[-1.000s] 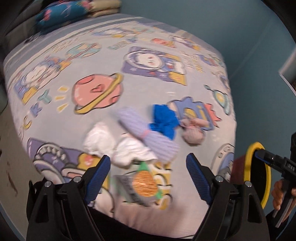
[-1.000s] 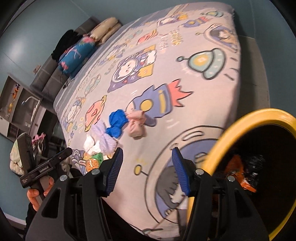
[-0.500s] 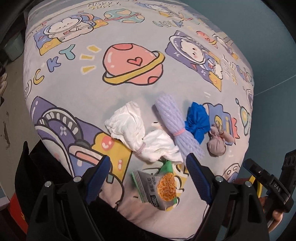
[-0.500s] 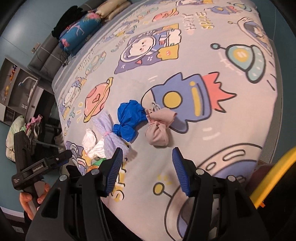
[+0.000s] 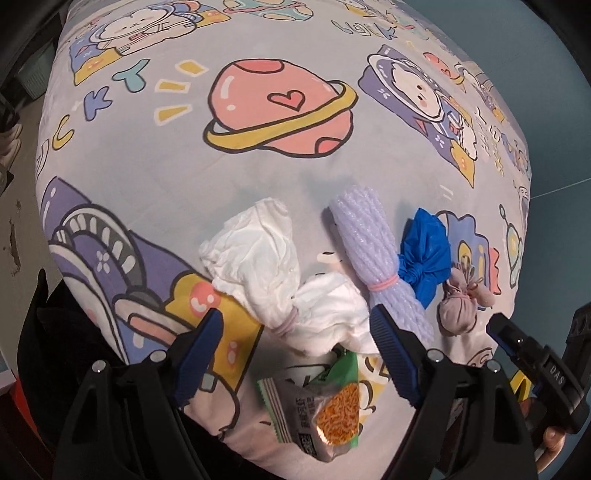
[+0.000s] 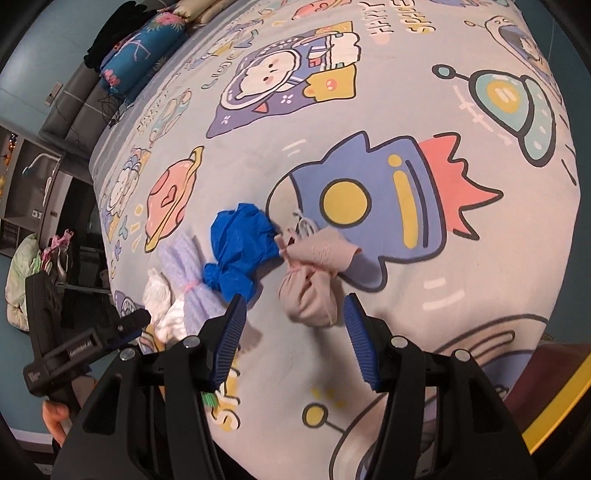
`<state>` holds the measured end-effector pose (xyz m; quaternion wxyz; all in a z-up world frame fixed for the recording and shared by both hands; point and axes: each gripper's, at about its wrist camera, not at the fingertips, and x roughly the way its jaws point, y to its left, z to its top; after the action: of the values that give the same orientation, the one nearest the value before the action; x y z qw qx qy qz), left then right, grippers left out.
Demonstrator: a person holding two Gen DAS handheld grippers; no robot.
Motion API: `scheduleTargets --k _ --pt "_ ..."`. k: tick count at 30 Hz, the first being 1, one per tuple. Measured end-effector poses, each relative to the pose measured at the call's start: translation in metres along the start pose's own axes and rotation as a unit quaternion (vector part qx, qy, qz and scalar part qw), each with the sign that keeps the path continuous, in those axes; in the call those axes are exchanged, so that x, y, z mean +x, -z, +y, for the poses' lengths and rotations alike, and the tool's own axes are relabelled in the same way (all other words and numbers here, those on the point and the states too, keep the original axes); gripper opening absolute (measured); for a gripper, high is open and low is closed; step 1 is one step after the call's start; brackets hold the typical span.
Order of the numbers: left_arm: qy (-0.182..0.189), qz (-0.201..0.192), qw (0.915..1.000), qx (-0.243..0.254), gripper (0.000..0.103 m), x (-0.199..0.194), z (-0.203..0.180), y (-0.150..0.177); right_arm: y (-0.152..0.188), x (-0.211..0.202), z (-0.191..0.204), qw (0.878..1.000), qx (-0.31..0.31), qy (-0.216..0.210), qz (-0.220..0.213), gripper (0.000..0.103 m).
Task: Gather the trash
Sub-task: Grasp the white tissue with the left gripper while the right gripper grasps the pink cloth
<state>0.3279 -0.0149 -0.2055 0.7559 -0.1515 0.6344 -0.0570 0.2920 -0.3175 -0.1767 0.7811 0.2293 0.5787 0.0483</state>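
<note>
The snack packet (image 5: 323, 408) lies on the bed sheet (image 5: 184, 206) between the left gripper's (image 5: 295, 354) spread, empty jaws. At its 12 o'clock sits a white tied bundle (image 5: 280, 273); at 1 o'clock, lilac netting (image 5: 373, 254), a blue bag (image 5: 424, 254) and a pink bundle (image 6: 314, 288), framed by the right gripper (image 6: 293, 328), jaws apart.

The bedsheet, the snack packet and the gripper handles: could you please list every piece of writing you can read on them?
"HAPPY SPACE": printed on the bedsheet, cut off at the picture's top edge.
"DAS": on the handle of the right gripper, as seen from the left wrist view.
Snack packet: small print and a square code, too small to read.
Handle of the left gripper, right wrist view: white lettering, too blurred to read.
Other sheet lettering: distorted, unreadable.
</note>
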Motion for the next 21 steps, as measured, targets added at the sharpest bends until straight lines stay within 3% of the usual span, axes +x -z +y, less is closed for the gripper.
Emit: scheduleTargets --k 10,16,18,21 --pt "-0.007 0.026 0.9996 0.012 0.058 0.025 -0.006 -0.004 -0.007 0.029 0.005 0.999 0.001 0.03 0.011 0.051" --pt "-0.015 0.025 0.999 0.032 0.044 0.032 -0.016 -0.008 -0.004 0.04 0.018 0.998 -0.016 0.058 0.008 0.042" --pt "-0.019 0.024 0.9987 0.041 0.028 0.033 -0.019 -0.008 -0.004 0.042 0.021 0.997 -0.02 0.072 0.005 0.035" --pt "-0.022 0.021 0.9984 0.047 0.017 0.033 -0.019 -0.009 -0.004 0.044 0.021 0.997 -0.02 0.08 0.004 0.028"
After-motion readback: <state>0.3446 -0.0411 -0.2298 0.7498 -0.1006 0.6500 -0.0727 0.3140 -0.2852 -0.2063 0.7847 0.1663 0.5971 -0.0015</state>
